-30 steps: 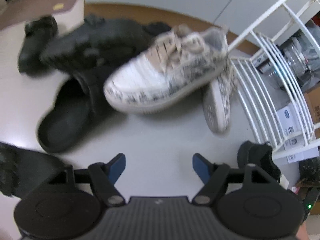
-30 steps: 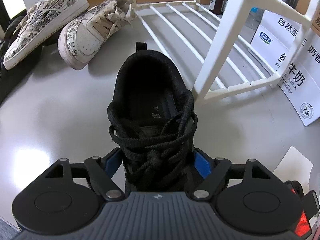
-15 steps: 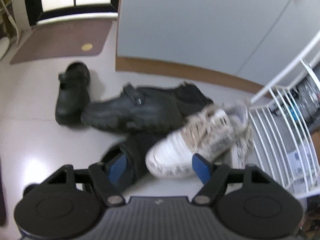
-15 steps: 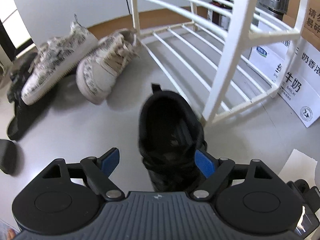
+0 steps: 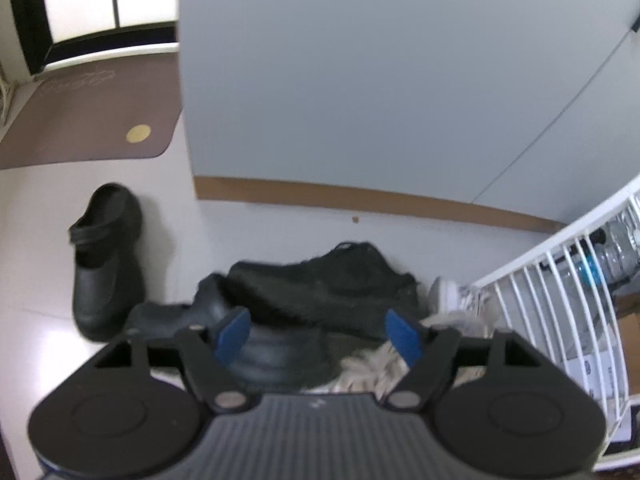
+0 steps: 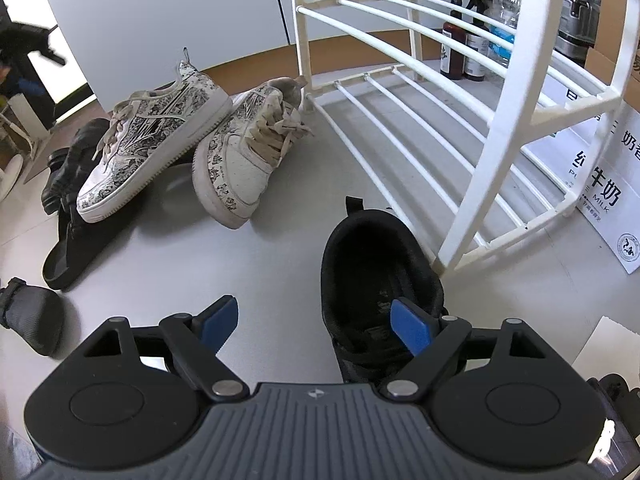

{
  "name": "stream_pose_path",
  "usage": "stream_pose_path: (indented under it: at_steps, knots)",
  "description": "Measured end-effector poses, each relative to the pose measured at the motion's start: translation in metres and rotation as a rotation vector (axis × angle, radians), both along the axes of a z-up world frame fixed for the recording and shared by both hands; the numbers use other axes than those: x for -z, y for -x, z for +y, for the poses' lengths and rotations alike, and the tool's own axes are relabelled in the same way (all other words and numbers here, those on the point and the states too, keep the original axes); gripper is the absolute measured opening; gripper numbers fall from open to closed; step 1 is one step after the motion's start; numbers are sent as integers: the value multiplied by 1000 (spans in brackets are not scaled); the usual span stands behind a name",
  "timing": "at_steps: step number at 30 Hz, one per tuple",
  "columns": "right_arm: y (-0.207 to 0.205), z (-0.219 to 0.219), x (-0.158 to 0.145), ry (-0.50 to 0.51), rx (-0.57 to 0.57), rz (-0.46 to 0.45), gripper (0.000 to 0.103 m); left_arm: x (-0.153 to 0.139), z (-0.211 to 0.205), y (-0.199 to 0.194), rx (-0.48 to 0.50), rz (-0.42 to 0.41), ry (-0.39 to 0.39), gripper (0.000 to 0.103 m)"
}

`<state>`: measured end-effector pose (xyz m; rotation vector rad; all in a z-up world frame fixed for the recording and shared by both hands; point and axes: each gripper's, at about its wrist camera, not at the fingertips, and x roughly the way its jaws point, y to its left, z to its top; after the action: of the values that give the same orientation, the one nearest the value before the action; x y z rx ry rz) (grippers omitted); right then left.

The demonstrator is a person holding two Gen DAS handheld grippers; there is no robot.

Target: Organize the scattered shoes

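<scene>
Comparing with 1.0 s ago: right claw (image 6: 314,326) now spread wide, blue pads (image 6: 408,326) apart, pinching nothing. Earlier pressed against both sides of the black lace-up sneaker (image 6: 380,284); since then released and shifted left, so only the right pad overlaps the shoe's opening and the left pad sits over bare floor (image 6: 248,264). Sneaker resting on floor, heel toward the white shoe rack (image 6: 472,224), just beside the rack's front post. Not on a shelf.

Left claw (image 5: 318,334) also spread, holding nothing. Earlier looked down at the shoe pile from above, bare floor between the pads; now pitched up toward the grey wall (image 5: 380,80) and low over the pile. Black shoe heap (image 5: 320,292) and laces of a patterned sneaker (image 5: 376,364) seen between the pads; contact cannot be told, view blurred.

Right wrist view: two white patterned sneakers (image 6: 160,136) (image 6: 248,152) beside the rack's left post, in much the same place as 1.0 s ago, the left one propped on a black sandal (image 6: 76,236). Second one lying tilted on floor, toe toward camera.

Left wrist view: black clog (image 5: 106,264) alone on floor, well apart from the heap, near a brown mat (image 5: 88,120).

Behind rack: bottles (image 6: 464,52); milk carton box (image 6: 600,184) at right.
</scene>
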<state>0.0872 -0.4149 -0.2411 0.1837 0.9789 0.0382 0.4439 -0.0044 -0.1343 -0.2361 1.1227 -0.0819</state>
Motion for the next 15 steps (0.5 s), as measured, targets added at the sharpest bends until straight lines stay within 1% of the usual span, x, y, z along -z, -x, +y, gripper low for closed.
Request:
stream_pose_path:
  at_steps: [4,7,9,15]
  knots:
    - [0,4,0,0,-15,2,87,15,-10,-25,-41,12,-21,79]
    - [2,9,-1,3,-39,3,87,34,-19,-45,-62,25,-24,79]
    - [4,11,-1,5,-52,7,87,52,-26,-60,-70,38,-13,79]
    - [-1,10,6,1,-66,43,87,92,-43,-90,-74,83,-21,77]
